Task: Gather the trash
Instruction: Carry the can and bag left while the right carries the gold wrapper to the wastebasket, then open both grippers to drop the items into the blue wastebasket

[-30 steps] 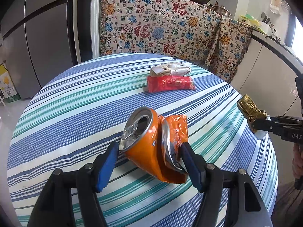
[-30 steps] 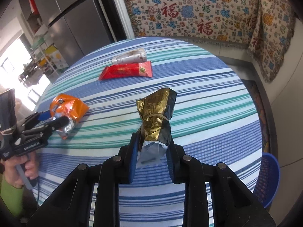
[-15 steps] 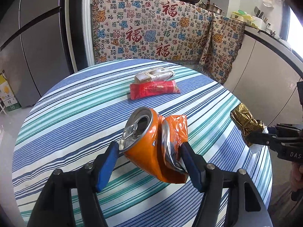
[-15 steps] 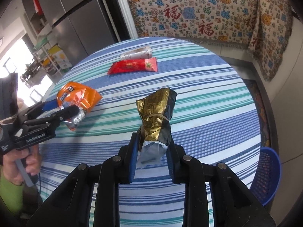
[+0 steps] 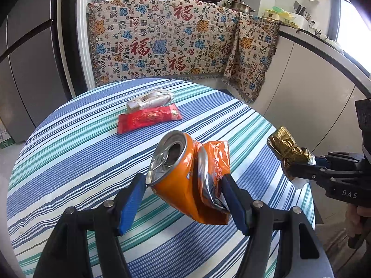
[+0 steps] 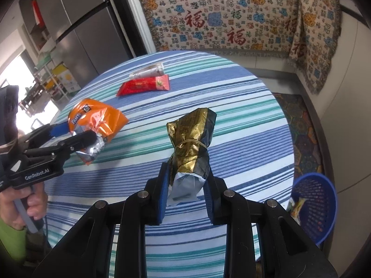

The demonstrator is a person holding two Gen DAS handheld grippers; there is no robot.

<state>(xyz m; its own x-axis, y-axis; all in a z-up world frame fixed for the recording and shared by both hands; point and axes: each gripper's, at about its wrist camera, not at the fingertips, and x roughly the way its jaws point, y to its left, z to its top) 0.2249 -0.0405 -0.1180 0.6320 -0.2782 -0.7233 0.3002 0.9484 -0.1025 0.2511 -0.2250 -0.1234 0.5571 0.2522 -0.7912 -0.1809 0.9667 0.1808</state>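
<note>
The left gripper [image 6: 76,139] reads "GenRobot.AI", the right gripper [image 5: 299,173] "DAS", the orange can [image 6: 80,115] "FANTA", the hanging cloth [image 5: 162,44] "福".

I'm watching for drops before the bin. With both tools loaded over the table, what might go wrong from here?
1. The left tool pinches a crushed orange can together with an orange wrapper; the slick wrapper may slide free.
2. The right tool grips only the gold bag at its lower end, so it may tip.
3. The blue basket sits low beside the table; a release could miss.
</note>
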